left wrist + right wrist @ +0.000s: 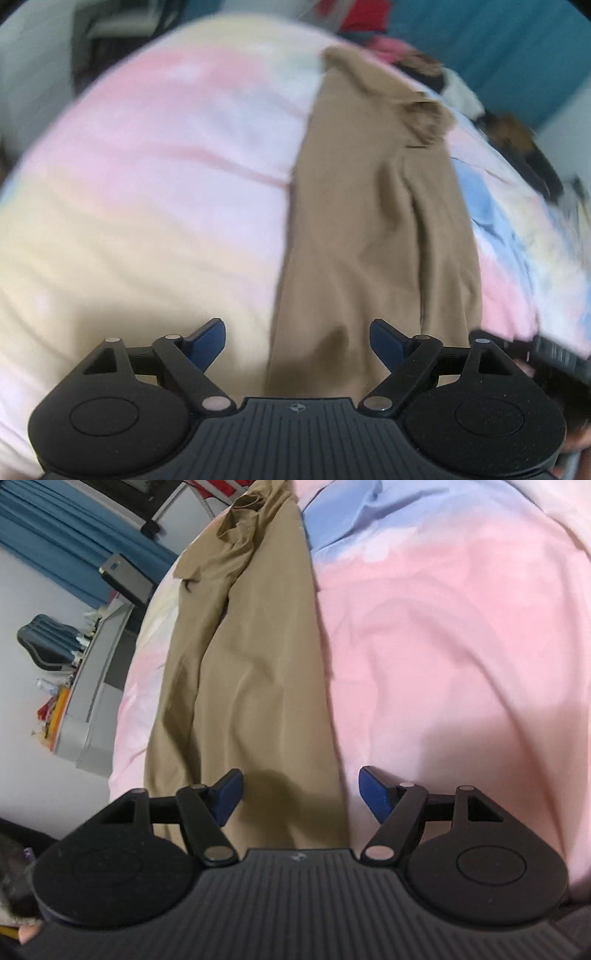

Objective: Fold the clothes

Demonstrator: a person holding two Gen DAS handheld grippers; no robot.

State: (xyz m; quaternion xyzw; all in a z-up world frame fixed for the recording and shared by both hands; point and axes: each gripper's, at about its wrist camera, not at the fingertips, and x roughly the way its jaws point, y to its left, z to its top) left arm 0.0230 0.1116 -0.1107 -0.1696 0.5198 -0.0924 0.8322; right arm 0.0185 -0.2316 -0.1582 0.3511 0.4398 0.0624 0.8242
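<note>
A pair of tan trousers point(373, 229) lies lengthwise on a pastel pink, yellow and blue bedspread point(159, 177), folded leg on leg, with the rumpled waist at the far end. It also shows in the right wrist view point(255, 672). My left gripper point(297, 345) is open and empty, hovering over the near end of the trousers. My right gripper point(301, 794) is open and empty, just above the near end of the trousers at their right edge. The other gripper point(554, 354) shows at the right edge of the left wrist view.
The bedspread point(443, 646) stretches right of the trousers. A grey desk point(96, 686) with clutter, a blue chair point(48, 642) and blue curtains point(66, 542) stand beyond the bed's left side. Other clothes point(424, 70) lie at the bed's far end.
</note>
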